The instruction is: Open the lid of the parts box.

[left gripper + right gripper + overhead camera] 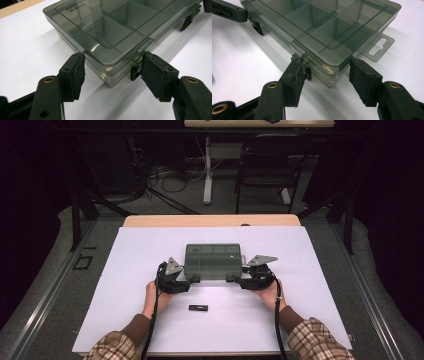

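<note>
A smoky, see-through compartment box (212,261) lies shut in the middle of the white table top (125,270). My left gripper (192,279) straddles its front left corner. In the left gripper view, one pad (77,72) touches the box (112,32) at its side and the other pad (156,75) touches the front latch. My right gripper (232,278) straddles the front right corner. In the right gripper view, one pad (295,77) rests against a latch on the box (324,30) and the other pad (362,80) meets the corner's side.
A small black bar (198,308) lies on the table between the person's forearms, near the front edge. A hang tab (379,46) sticks out of the box's right end. A chair (270,165) and a table leg (207,170) stand beyond the far edge.
</note>
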`<state>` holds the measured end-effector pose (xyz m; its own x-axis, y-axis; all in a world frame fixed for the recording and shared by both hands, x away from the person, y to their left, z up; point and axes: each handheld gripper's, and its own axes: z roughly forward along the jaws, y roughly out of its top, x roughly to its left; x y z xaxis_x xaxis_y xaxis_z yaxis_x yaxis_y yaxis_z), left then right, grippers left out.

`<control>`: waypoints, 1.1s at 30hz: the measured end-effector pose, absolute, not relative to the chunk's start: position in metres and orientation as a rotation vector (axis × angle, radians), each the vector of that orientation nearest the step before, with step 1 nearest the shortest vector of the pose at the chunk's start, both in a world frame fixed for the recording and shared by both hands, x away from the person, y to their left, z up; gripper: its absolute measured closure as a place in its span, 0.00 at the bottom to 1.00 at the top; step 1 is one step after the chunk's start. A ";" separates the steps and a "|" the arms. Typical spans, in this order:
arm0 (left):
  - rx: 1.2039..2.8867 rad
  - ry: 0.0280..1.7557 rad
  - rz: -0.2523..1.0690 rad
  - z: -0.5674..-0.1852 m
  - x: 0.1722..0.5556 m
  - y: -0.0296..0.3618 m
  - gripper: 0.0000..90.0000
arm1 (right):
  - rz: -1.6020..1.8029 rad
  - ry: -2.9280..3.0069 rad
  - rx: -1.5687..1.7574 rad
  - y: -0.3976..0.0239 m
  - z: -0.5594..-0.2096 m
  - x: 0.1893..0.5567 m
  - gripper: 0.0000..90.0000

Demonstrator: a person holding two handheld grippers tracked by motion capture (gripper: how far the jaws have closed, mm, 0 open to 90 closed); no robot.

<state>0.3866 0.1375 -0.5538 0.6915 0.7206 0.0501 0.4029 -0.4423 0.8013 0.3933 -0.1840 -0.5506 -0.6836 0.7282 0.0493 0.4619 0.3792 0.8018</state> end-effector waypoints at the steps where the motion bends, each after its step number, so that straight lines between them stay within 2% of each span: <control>1: 2.087 0.857 0.499 -0.554 0.386 0.138 0.41 | 1.204 2.331 1.039 -0.184 -0.551 0.393 0.49; 8: 2.086 0.854 0.498 -0.553 0.386 0.138 0.42 | 1.206 2.335 1.032 -0.186 -0.548 0.393 0.52; 14: 2.092 0.826 0.515 -0.550 0.384 0.136 0.33 | 1.209 2.331 1.039 -0.187 -0.547 0.393 0.56; 17: 2.088 0.816 0.532 -0.548 0.382 0.136 0.33 | 1.218 2.316 1.042 -0.187 -0.545 0.392 0.58; 25: 2.086 0.817 0.584 -0.546 0.380 0.135 0.37 | 1.248 2.294 1.043 -0.190 -0.542 0.391 0.62; 33: 2.071 0.785 0.709 -0.542 0.375 0.133 0.42 | 1.270 2.268 1.047 -0.191 -0.540 0.391 0.65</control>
<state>0.3745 0.1330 -0.5422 0.6511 0.7289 0.2116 0.2847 -0.4930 0.8221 0.3907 -0.1907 -0.5397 -0.6718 0.7383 0.0602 0.4371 0.3295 0.8369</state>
